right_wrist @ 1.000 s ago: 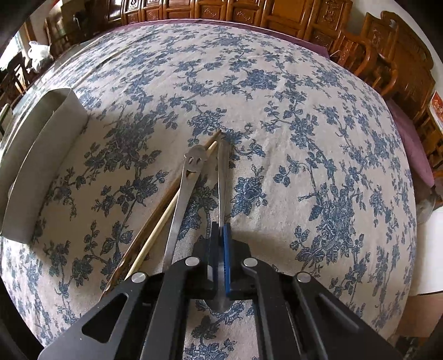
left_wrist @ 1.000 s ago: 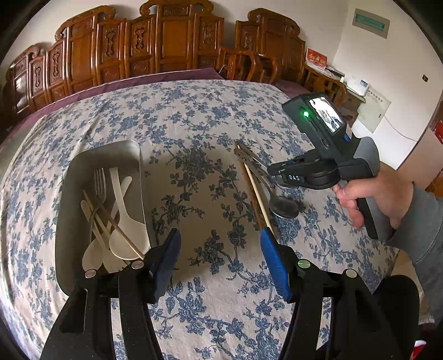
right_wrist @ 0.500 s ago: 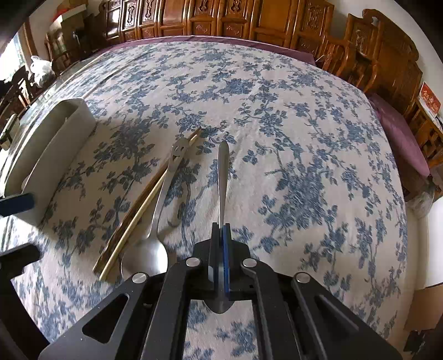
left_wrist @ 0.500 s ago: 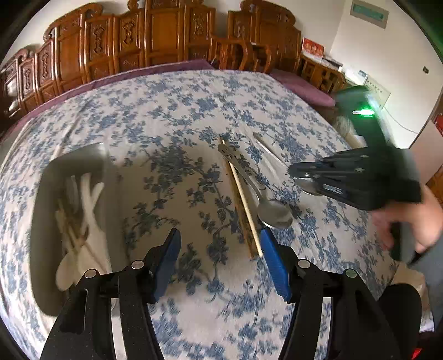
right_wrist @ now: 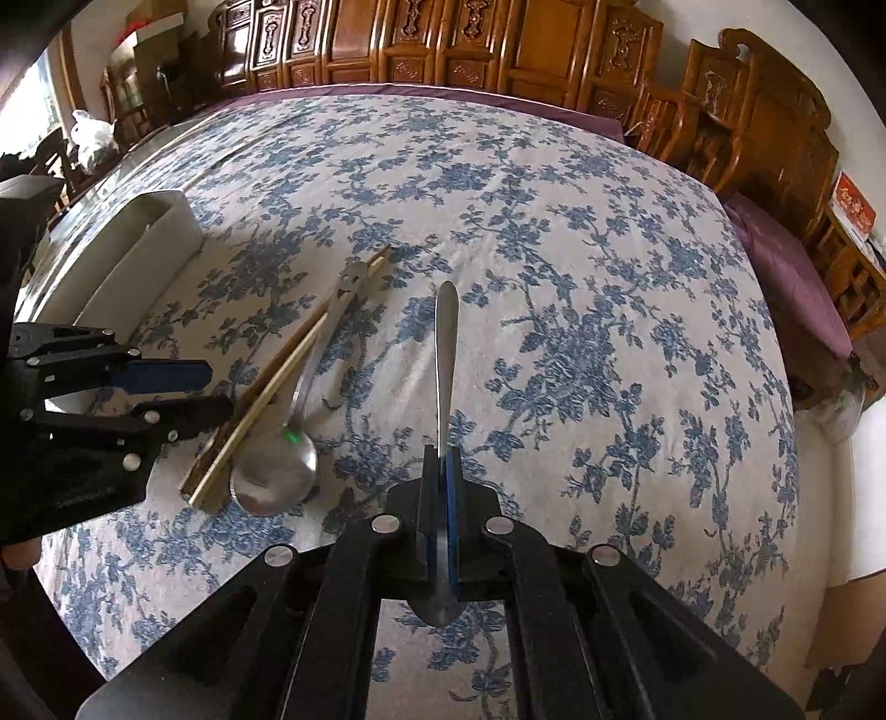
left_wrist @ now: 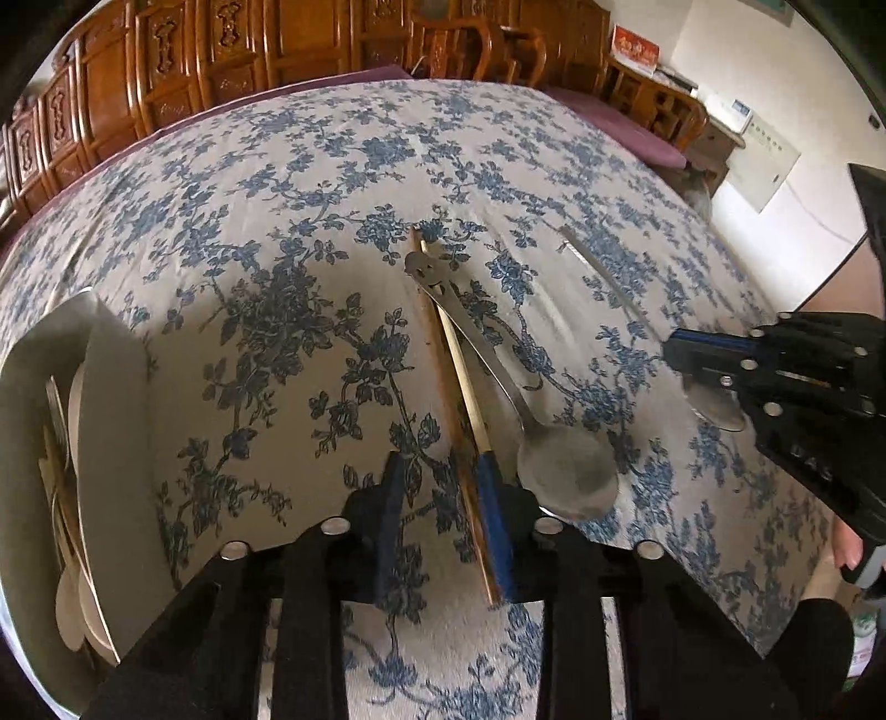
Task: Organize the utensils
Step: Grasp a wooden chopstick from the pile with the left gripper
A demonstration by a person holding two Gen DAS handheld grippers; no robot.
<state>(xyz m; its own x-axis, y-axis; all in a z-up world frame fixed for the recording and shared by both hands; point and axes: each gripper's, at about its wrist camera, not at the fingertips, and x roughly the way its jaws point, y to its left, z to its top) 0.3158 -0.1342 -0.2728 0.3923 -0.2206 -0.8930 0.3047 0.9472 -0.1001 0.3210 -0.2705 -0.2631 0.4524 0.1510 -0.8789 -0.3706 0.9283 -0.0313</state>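
Note:
My right gripper (right_wrist: 441,471) is shut on a steel spoon (right_wrist: 446,354) and holds it above the cloth, handle pointing forward; it shows at the right of the left wrist view (left_wrist: 673,351). My left gripper (left_wrist: 443,498) is open, low over the near ends of a pair of chopsticks (left_wrist: 451,376), with its right finger beside them. A second steel spoon (left_wrist: 565,471) with a smiley handle lies next to the chopsticks. The white tray (left_wrist: 111,421) at the left holds white plastic spoons and a fork.
The table carries a blue floral cloth (left_wrist: 288,232). Carved wooden chairs (right_wrist: 498,44) ring the far side. The table edge drops off at the right (right_wrist: 808,498).
My left gripper has moved right from the tray to the chopsticks. My right gripper has lifted one spoon away from the pile, toward the right.

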